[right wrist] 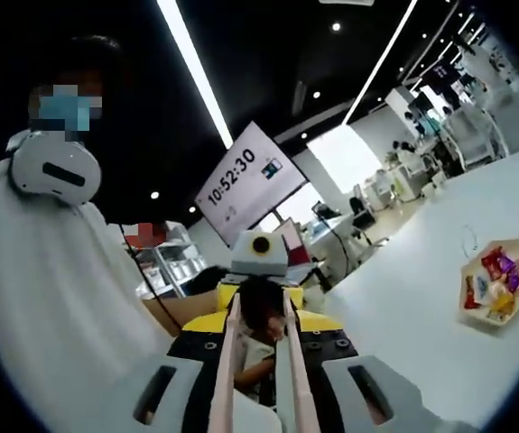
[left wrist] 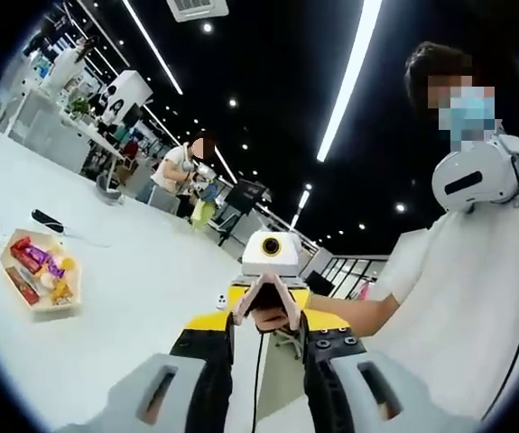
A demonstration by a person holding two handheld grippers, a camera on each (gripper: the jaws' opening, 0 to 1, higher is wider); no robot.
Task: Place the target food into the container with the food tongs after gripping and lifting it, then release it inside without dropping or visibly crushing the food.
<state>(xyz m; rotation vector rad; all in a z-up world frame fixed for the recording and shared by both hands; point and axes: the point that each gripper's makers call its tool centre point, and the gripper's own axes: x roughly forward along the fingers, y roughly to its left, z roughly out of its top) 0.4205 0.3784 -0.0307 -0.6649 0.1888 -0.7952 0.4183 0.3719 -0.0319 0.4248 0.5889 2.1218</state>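
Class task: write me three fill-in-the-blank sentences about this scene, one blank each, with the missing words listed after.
1. The tray of snacks lies on a ____ table.
2. The right gripper holds pink food ____ between its fingers.
3. The screen shows the time ____.

Missing words: white; tongs; 10:52:30

Bright ceiling strips (left wrist: 349, 72) light a dark ceiling; the white desk (left wrist: 142, 289) glares, edges bend with fisheye, and distant detail blurs.
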